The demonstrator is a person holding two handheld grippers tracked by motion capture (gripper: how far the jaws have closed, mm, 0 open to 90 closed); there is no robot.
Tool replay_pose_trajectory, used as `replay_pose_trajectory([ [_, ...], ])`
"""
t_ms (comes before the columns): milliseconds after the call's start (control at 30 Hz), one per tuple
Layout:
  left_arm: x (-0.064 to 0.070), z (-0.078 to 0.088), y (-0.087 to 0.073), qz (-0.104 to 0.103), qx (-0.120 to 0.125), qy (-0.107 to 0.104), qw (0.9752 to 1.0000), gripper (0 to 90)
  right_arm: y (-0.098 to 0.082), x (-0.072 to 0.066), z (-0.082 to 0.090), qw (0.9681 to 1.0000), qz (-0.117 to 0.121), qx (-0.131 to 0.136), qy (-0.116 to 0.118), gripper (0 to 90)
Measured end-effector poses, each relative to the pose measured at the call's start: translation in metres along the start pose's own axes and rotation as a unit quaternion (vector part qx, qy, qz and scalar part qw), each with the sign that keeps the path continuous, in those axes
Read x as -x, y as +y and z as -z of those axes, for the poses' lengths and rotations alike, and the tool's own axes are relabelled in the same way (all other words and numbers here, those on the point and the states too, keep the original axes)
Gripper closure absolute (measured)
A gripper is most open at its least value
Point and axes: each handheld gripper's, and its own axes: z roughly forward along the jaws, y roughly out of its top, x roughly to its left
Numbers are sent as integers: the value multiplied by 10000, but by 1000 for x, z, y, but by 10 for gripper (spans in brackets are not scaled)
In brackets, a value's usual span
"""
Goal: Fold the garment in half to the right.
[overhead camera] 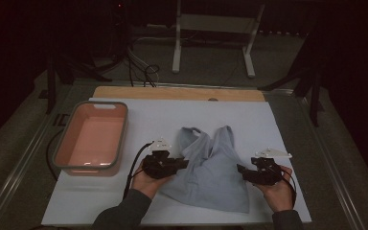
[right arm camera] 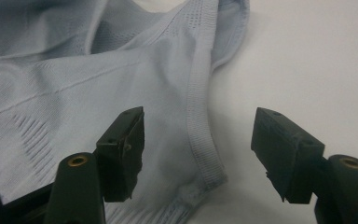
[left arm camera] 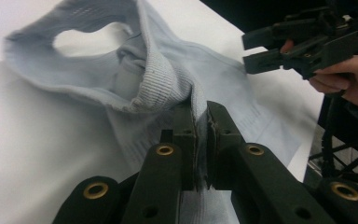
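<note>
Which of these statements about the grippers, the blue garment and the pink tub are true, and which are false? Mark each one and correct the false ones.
1. The left gripper is clamped on the light blue garment. True.
2. The right gripper is shut on the garment's hem. False: its jaws stand open, with the ribbed hem between them and unpinched.
3. The garment lies inside the pink tub. False: it lies on the white mat, and nothing can be seen in the tub.
4. The tub stands to the left of the garment in the high view. True.
</note>
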Motion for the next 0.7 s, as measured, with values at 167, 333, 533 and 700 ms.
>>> replay_pose_trajectory([
  [167, 10, -12, 6, -100, -60, -109, 9999, 851, 0, 0, 0, 10000, 6, 7, -3, 347],
  [333, 16, -23, 10, -155, -107, -204, 9996, 850, 0, 1, 0, 10000, 0, 20, 5, 347],
  [533, 21, -32, 12, -170, -112, -258, 9995, 850, 0, 2, 1, 10000, -10, 29, -2, 347],
  [700, 21, -36, 13, -135, -116, -311, 9994, 850, 0, 3, 2, 10000, -13, 46, -7, 347],
])
